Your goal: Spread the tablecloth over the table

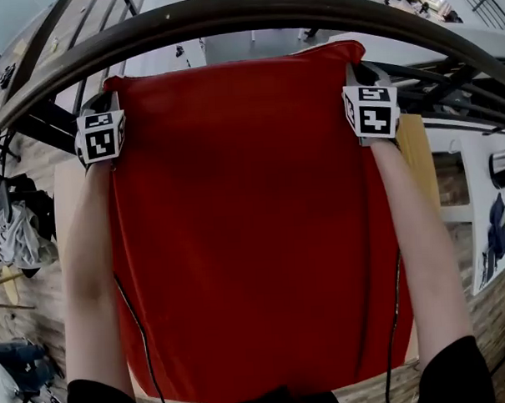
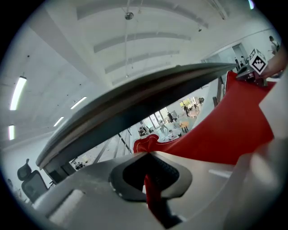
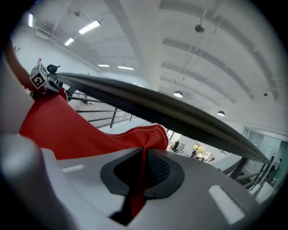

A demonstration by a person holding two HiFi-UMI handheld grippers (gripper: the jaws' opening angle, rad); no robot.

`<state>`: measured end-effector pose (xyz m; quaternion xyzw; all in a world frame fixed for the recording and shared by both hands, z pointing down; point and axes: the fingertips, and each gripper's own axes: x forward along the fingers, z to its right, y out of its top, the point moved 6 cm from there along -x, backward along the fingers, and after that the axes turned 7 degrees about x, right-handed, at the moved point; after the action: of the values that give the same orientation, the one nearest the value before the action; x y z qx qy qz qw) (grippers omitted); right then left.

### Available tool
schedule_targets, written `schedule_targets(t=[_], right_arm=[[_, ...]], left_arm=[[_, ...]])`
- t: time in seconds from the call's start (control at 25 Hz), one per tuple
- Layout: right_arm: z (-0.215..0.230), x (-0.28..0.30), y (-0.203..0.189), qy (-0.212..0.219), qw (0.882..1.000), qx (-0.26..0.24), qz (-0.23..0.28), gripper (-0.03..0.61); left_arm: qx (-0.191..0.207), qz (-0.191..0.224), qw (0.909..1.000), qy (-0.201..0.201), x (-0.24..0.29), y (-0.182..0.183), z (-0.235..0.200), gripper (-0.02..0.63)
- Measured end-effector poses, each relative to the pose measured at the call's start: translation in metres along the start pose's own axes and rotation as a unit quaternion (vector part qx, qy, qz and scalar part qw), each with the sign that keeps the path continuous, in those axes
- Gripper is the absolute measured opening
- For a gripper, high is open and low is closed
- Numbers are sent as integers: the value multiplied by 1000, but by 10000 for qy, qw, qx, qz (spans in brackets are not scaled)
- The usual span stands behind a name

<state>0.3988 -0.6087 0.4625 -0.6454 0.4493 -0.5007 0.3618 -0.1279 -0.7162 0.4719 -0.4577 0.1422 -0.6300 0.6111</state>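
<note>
**Lower the cloth level, with both corners pinched**

Head view: the red tablecloth (image 1: 254,230) is stretched between the 2 grippers above the pale wooden table (image 1: 419,156), which shows at both sides of the cloth. The left gripper (image 1: 106,101) has the far left corner and the right gripper (image 1: 357,73) the far right one. The near edge hangs toward the person. In my judgement the cloth is not yet laid, so both hands should come down at the same height, with the far edge parallel to the table's far side.

Left gripper view: the left gripper (image 2: 146,179) has its jaws almost together, with a thin fold of the tablecloth (image 2: 225,130) pinched between them. The hold sits close to the hem, so a sharp pull could make it slip.

Right gripper view: the right gripper (image 3: 143,167) is closed in the same way on its corner of the tablecloth (image 3: 67,130). The cloth sags a little between the grippers. Moving the hands slightly apart should take out the wrinkles before release.
</note>
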Motion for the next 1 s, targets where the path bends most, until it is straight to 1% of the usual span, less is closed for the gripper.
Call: schedule_targets(t=[0.08, 0.2, 0.24, 0.28, 0.4, 0.44, 0.48, 0.52, 0.6, 0.72, 0.76, 0.8, 0.84, 0.88, 0.92, 0.96, 1.0], right_arm=[[-5, 9, -17, 57, 9999, -85, -118, 18], [-14, 18, -37, 165, 9992, -112, -341, 20], [-16, 20, -44, 191, 9988, -125, -440, 20], [-17, 23, -49, 229, 9983, -129, -528, 24], [-20, 27, -59, 428, 9964, -130, -719, 70], [-23, 27, -60, 555, 9954, -140, -770, 96], [-27, 26, -61, 715, 9940, -155, -817, 146], [-31, 24, -62, 882, 9922, -183, -865, 188], [-36, 16, -66, 1187, 9877, -273, -979, 251], [-34, -3, -68, 1492, 9824, -308, -1079, 285], [-30, -14, -69, 1548, 9819, -262, -1062, 287], [-24, -26, -70, 1558, 9823, -191, -1024, 286], [-15, -41, -73, 1504, 9837, -109, -983, 262], [-3, -57, -79, 1401, 9855, -24, -960, 152], [9, -73, -86, 1289, 9868, 70, -977, 38], [21, -88, -94, 1194, 9874, 173, -1028, 31], [32, -102, -103, 1107, 9875, 276, -1089, 27]], left_arm=[[3, -192, 9998, -53, 12, -14, 13, 17], [-164, -403, 9990, -108, 22, -31, 23, 36], [-218, -467, 9985, -162, 24, -36, 27, 73], [-245, -515, 9981, -228, 26, -40, 32, 122], [-195, -616, 9970, -431, 29, -46, 47, 213], [-179, -639, 9966, -494, 29, -47, 51, 247], [-176, -640, 9962, -559, 29, -47, 54, 268], [-181, -609, 9960, -634, 28, -44, 58, 269], [-158, -467, 9954, -826, 25, -34, 71, 272], [-49, -148, 9921, -1249, 14, -9, 99, 264], [-53, -15, 9897, -1428, 8, 0, 111, 235], [-75, 119, 9866, -1623, -1, 9, 124, 190], [-95, 248, 9827, -1832, -10, 17, 139, 148], [-103, 364, 9780, -2053, -21, 25, 155, 110], [-112, 463, 9725, -2281, -34, 33, 171, 49], [-150, 538, 9664, -2509, -47, 41, 187, 6], [-235, 589, 9601, -2725, -61, 47, 201, 6]])
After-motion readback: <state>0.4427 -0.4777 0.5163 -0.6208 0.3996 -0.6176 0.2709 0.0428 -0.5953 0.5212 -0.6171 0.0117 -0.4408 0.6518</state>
